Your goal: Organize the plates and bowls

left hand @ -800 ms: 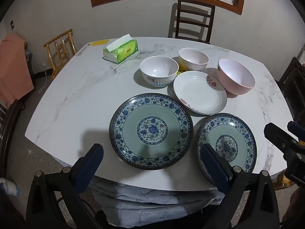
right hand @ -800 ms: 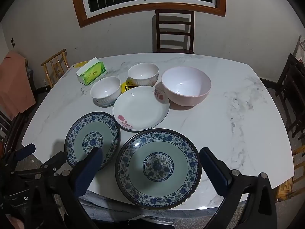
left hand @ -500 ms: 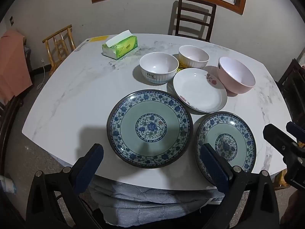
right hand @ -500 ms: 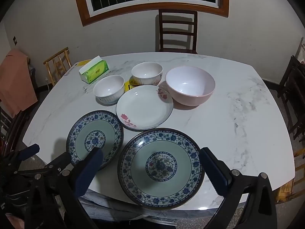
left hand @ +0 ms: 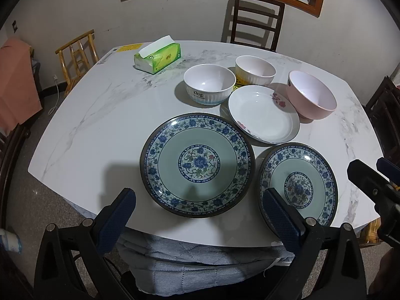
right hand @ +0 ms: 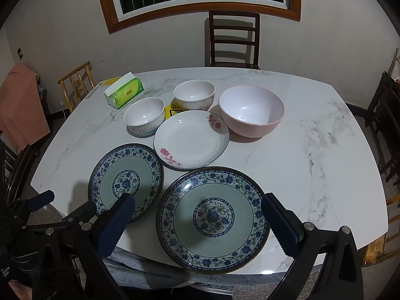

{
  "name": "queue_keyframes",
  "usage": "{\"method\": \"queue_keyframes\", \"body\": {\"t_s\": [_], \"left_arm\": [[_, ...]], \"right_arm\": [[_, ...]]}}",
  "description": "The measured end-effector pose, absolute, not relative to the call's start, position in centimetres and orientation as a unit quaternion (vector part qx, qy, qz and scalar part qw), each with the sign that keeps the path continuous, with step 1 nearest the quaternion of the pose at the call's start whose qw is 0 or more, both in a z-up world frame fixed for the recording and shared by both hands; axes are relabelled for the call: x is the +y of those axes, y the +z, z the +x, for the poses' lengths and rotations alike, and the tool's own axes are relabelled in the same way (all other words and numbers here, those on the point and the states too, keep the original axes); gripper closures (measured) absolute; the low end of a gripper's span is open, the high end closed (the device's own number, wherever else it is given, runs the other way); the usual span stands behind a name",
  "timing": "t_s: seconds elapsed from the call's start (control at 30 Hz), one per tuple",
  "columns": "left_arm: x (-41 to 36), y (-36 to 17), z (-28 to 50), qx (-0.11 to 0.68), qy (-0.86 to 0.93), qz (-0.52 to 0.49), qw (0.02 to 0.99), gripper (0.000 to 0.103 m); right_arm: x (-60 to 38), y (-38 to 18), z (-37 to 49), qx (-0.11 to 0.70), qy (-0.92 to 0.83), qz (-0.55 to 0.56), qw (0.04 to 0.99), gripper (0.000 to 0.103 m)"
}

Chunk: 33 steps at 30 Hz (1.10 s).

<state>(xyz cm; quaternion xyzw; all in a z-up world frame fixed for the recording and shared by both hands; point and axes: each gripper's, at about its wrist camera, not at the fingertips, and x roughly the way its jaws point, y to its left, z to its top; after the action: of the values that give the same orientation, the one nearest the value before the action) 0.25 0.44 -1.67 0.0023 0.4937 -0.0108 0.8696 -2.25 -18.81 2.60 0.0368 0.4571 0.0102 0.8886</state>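
Observation:
Two blue-patterned plates lie at the near edge of the marble table [left hand: 100, 125]. The left plate [left hand: 197, 165] sits just ahead of my left gripper [left hand: 198, 197], which hovers open and empty. The right plate [right hand: 212, 218] sits under my right gripper [right hand: 197, 200], also open and empty. Behind them are a white plate with pink flowers [left hand: 263, 117], a white ribbed bowl [left hand: 209, 87], a cream bowl [left hand: 255, 71] and a larger pink bowl [left hand: 311, 95]. In the right wrist view the left plate [right hand: 126, 181] lies beside the left gripper's fingers [right hand: 40, 200].
A green tissue box [left hand: 157, 58] stands at the table's far left. A dark chair [right hand: 233, 40] is behind the table, a bamboo chair [left hand: 77, 57] to the left, more dark chairs at the right. A yellow sticker [right hand: 173, 110] lies between the bowls. A quilted grey garment [left hand: 200, 262] is below.
Both views have drifted slightly over the table. The grippers stay open and nothing on the table has moved.

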Motion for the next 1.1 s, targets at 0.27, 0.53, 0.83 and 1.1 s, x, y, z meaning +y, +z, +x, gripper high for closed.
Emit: {"method": "queue_keyframes", "body": {"t_s": [0.27, 0.53, 0.83, 1.1], "left_arm": [[0.42, -1.68, 0.28, 0.494, -0.011, 0.001, 0.869, 0.002], [0.39, -1.63, 0.33, 0.495, -0.012, 0.002, 0.869, 0.002], [0.42, -1.64, 0.32, 0.495, -0.012, 0.002, 0.869, 0.002], [0.45, -1.65, 0.31, 0.495, -0.012, 0.001, 0.869, 0.002]], "right_arm": [[-18.89, 2.64, -2.25, 0.457, 0.011, 0.037, 0.888, 0.0], [-18.89, 2.54, -2.24, 0.458, 0.011, 0.038, 0.888, 0.0], [-18.85, 2.62, -2.35, 0.458, 0.013, 0.04, 0.888, 0.0], [-18.84, 2.55, -2.43, 0.459, 0.014, 0.043, 0.887, 0.0]]}}
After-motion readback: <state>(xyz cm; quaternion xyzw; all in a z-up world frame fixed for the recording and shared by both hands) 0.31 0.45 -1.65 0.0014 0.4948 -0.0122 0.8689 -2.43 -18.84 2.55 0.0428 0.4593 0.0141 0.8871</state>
